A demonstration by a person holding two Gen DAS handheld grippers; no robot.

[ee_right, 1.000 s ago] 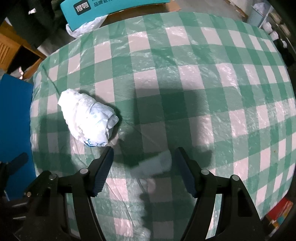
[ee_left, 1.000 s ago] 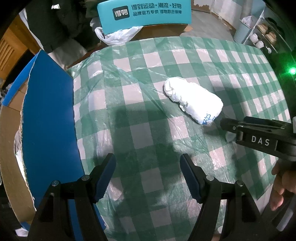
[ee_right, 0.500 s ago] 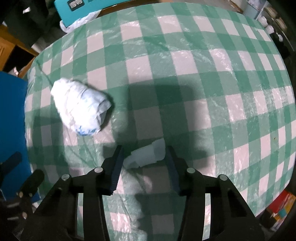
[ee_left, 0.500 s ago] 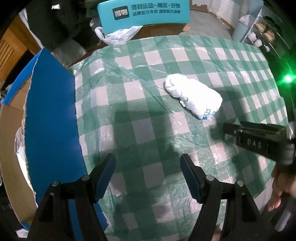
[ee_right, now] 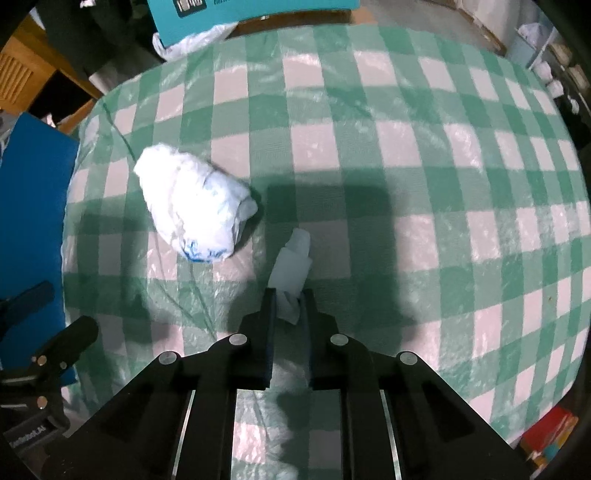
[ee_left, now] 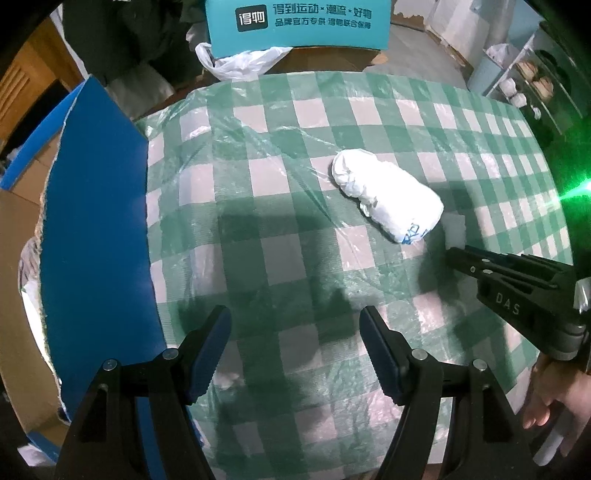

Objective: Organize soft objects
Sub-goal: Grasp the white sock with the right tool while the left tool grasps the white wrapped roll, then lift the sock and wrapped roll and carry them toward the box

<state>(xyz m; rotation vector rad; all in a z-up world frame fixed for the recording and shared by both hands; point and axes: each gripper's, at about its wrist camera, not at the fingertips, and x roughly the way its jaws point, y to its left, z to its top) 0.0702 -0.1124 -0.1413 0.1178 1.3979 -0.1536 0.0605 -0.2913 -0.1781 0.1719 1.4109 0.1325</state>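
A rolled white soft bundle with blue print [ee_left: 388,197] [ee_right: 194,212] lies on the green-and-white checked tablecloth [ee_left: 280,258] [ee_right: 424,155]. My right gripper [ee_right: 287,301] is shut on a small pale folded cloth [ee_right: 291,267], which sticks out ahead of the fingers just right of the bundle. In the left wrist view the right gripper [ee_left: 456,254] shows from the side with the pale cloth [ee_left: 455,230] at its tip. My left gripper [ee_left: 295,332] is open and empty, above the cloth nearer than the bundle.
A blue-lined cardboard box [ee_left: 96,229] [ee_right: 33,206] stands at the table's left edge. A teal printed box [ee_left: 299,22] and a white plastic bag [ee_left: 240,64] sit beyond the far edge. Shelves [ee_left: 528,85] are at the far right.
My right gripper has closed on the small pale cloth, which now stands upright between the fingers. The left gripper has drawn back a little and stays open.
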